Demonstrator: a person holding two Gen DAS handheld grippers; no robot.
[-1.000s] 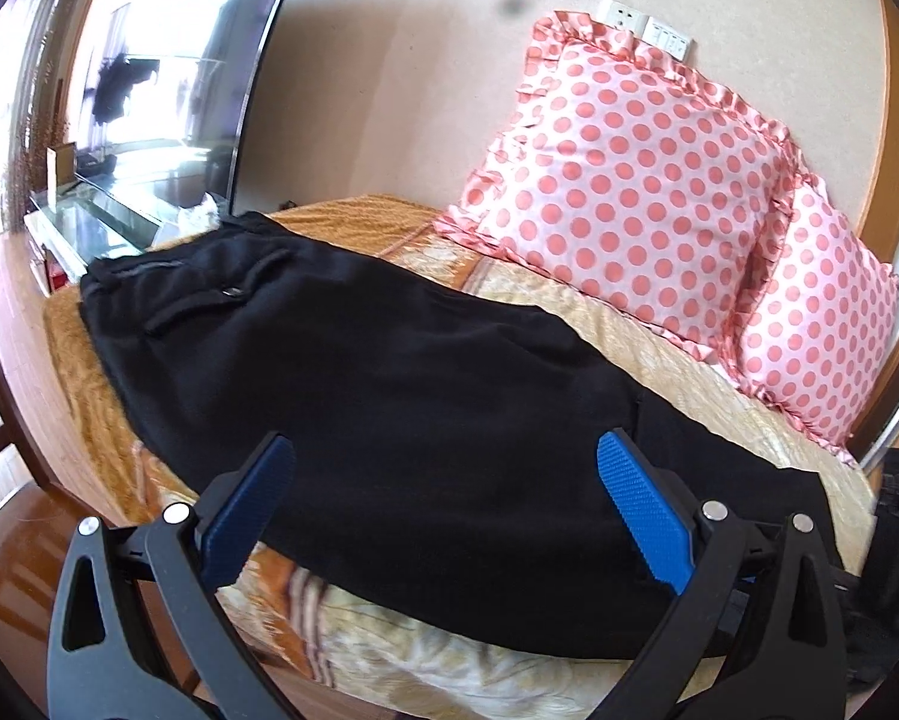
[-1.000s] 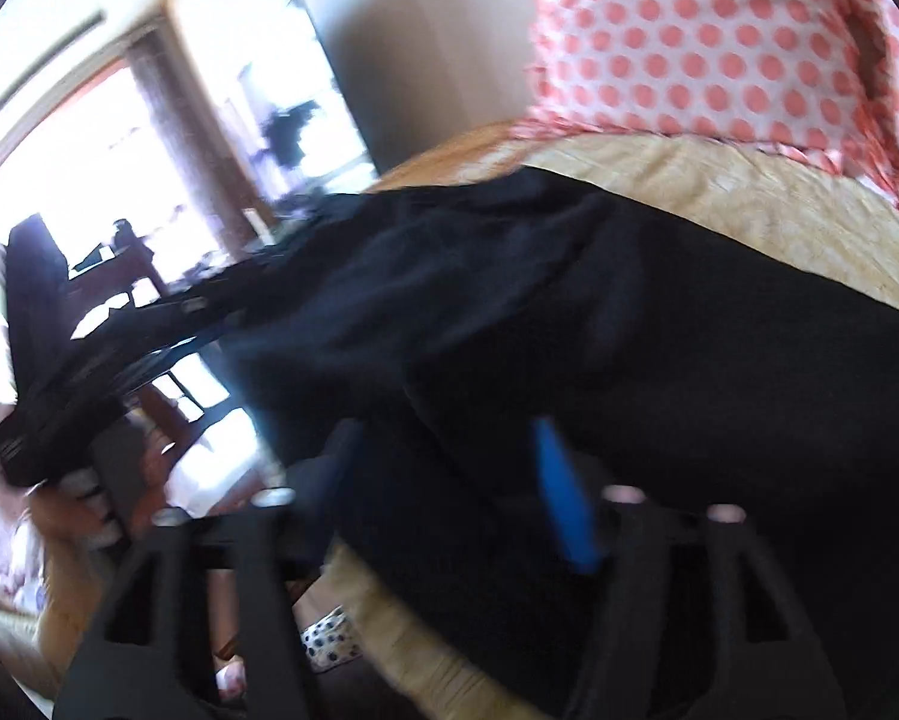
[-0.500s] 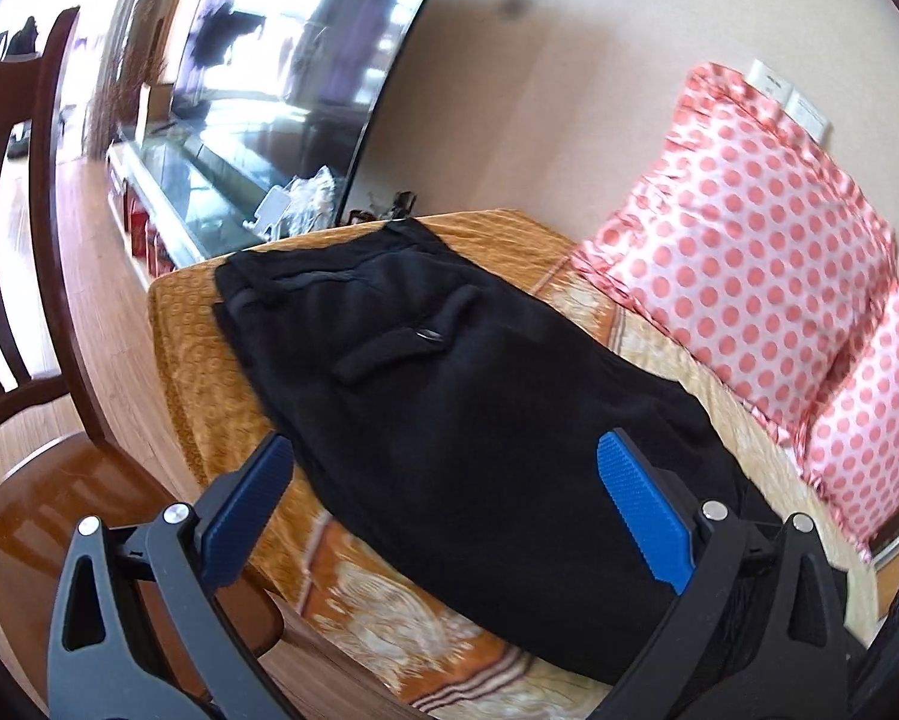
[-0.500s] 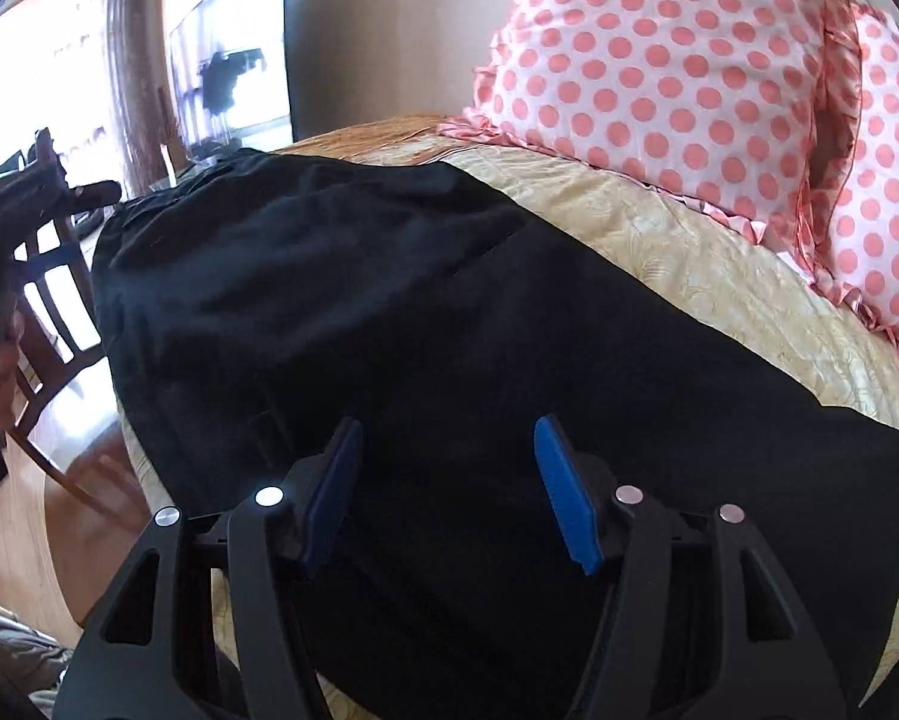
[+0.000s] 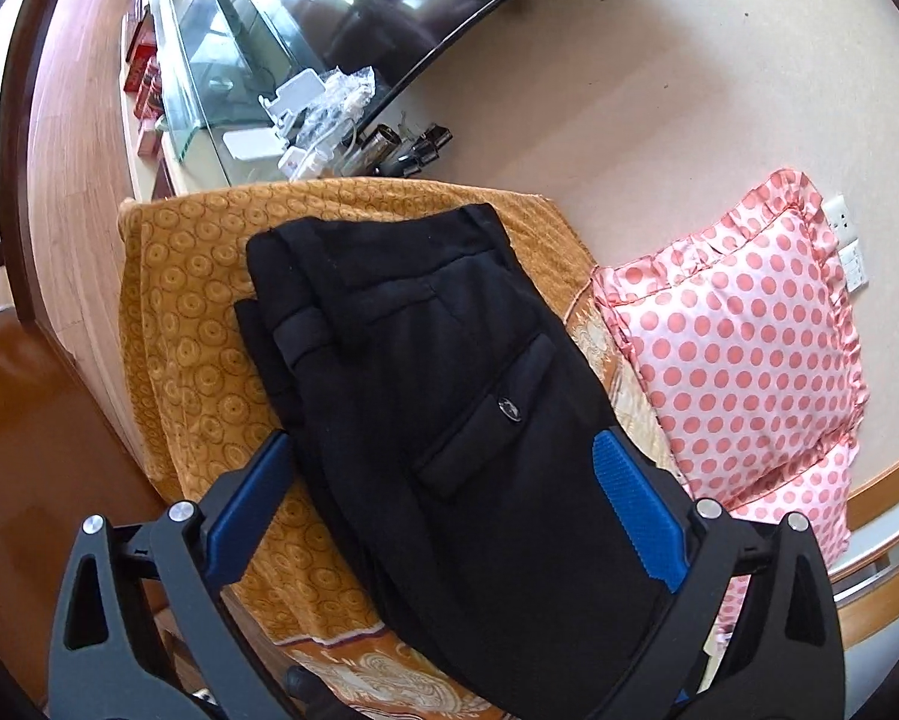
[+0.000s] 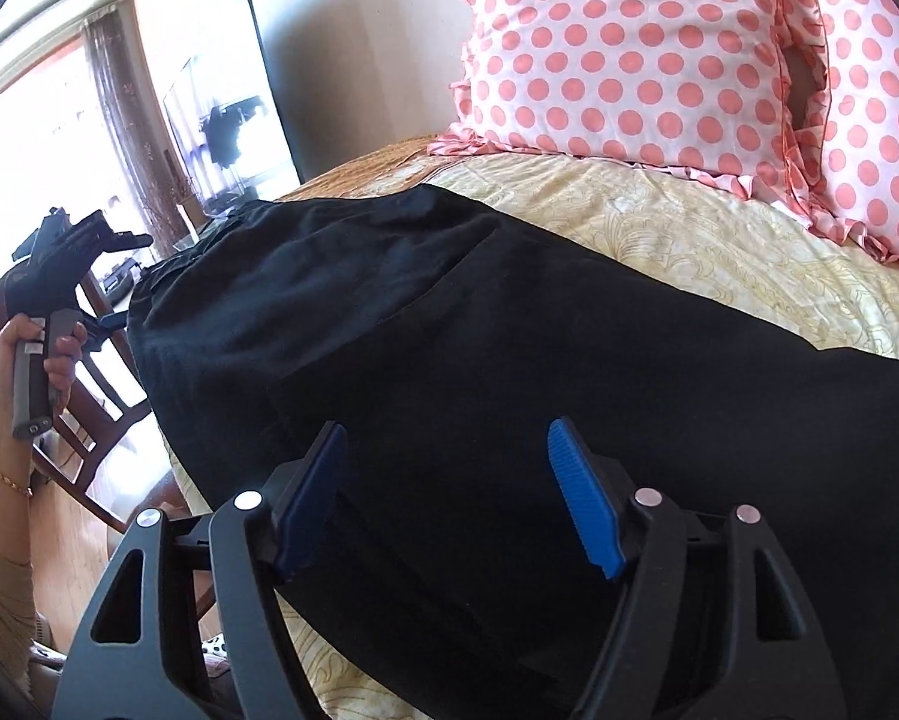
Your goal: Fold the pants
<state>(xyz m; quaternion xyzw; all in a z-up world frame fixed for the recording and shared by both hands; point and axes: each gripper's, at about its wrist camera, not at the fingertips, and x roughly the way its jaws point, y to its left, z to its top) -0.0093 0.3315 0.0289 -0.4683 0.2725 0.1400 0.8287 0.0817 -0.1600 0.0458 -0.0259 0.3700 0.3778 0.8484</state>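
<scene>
We've got one pair of black pants (image 5: 449,396) lying lengthwise, waistband pointing away, beside two dotted pillows (image 6: 629,48); left gripper (image 5: 443,510) and right gripper (image 6: 449,492) both gape, holding nothing.

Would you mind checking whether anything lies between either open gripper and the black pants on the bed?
Nothing visible does. The left gripper hangs open over the waist end of the black pants, and the right gripper hangs open over the leg section; only bare fabric shows between the fingers.

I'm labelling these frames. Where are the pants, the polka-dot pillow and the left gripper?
pants (image 5: 449,372): left wrist view, seat panel near back pocket.
polka-dot pillow (image 5: 743,348): left wrist view, middle of face.
left gripper (image 5: 443,510): left wrist view, between fingertips.
</scene>
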